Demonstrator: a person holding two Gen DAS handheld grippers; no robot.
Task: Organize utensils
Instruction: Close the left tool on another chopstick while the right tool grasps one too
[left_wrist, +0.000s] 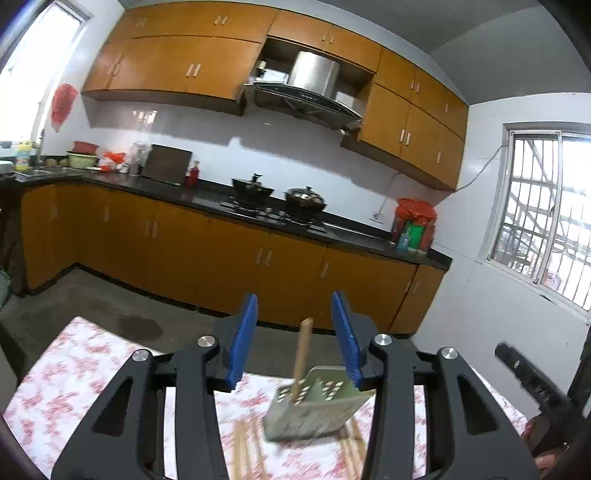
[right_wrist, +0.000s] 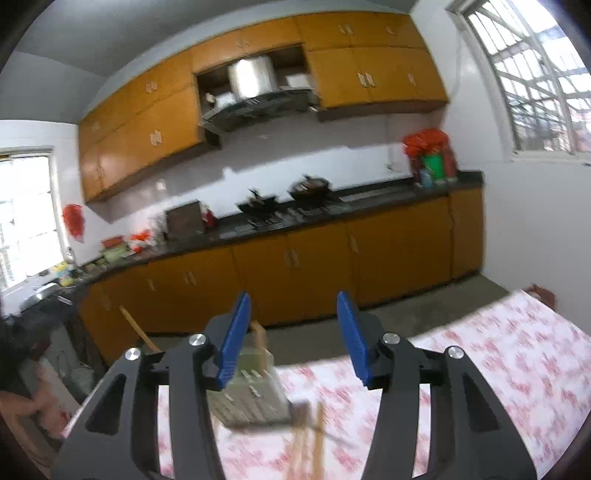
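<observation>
Here, a pale green perforated plastic utensil holder (left_wrist: 317, 410) stands near the far edge of the table's red-and-white floral cloth (left_wrist: 74, 369), one wooden stick (left_wrist: 302, 354) upright in it and loose wooden chopsticks (left_wrist: 245, 450) lying just before it. Beyond that edge, bare floor runs to the orange cabinets (left_wrist: 221, 251). The left gripper (left_wrist: 294, 341) and right gripper (right_wrist: 293, 338) point slightly downward toward the holder, blue pads apart, clasping nothing.

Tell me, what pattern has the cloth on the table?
Red floral print on white tablecloth, clearest in the left wrist view.
</observation>
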